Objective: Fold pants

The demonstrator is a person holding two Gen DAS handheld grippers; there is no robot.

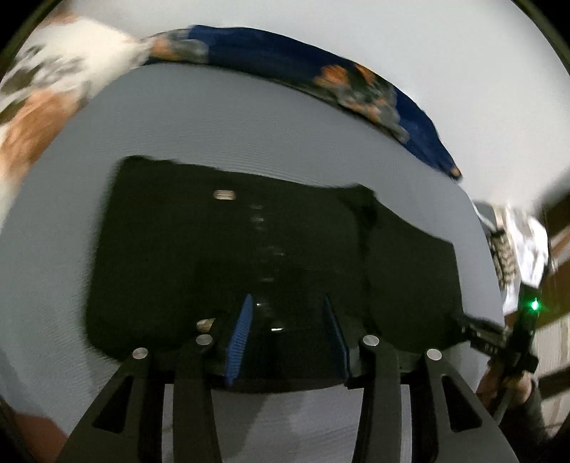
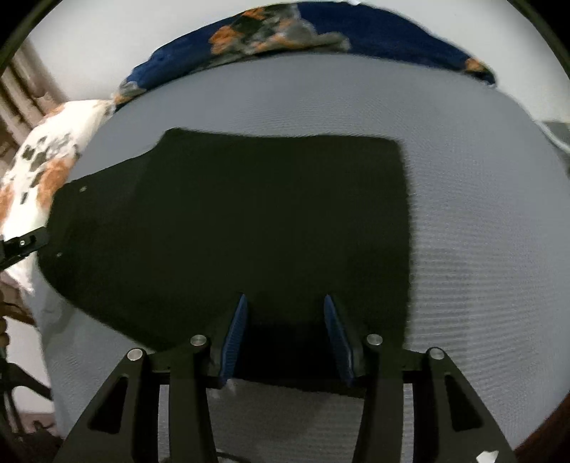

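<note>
Black pants lie folded and flat on a grey bed sheet. A small metal tag shows near their far edge. My left gripper hovers over the near edge of the pants, blue pads apart, dark cloth below them and nothing pinched. In the right wrist view the pants spread as a dark block. My right gripper stands over their near edge, jaws apart, the cloth lying flat beneath. The right gripper's body, with a green light, shows at the pants' right end.
A blue blanket with orange patches lies along the far side of the bed. A white patterned cloth sits at the left. Grey sheet stretches right of the pants. A hand holds the right gripper.
</note>
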